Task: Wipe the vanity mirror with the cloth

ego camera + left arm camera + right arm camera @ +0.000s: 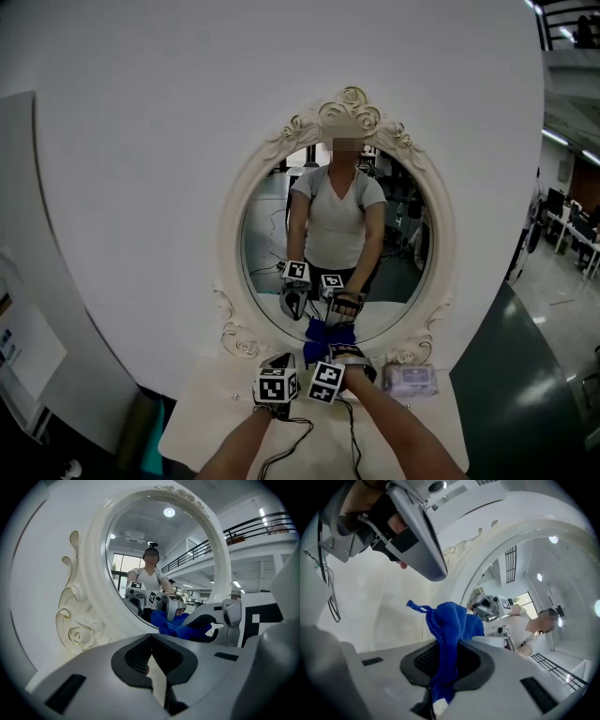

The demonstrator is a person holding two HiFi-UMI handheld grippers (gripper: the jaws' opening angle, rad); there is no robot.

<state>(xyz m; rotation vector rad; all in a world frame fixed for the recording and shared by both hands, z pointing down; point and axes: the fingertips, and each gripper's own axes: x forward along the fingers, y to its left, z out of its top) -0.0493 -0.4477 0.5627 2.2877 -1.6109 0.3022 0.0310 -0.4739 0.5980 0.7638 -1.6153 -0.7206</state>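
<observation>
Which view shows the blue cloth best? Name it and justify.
The right gripper view: the blue cloth sits centred, pinched in the right claw. The head view shows only a small blue patch at the vanity mirror's base; the left gripper view catches part of it.

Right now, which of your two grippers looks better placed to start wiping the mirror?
Right. The right gripper is shut on the blue cloth, which sits at the lower edge of the vanity mirror. The left gripper beside it is shut on nothing, so it has nothing to wipe with.
</observation>
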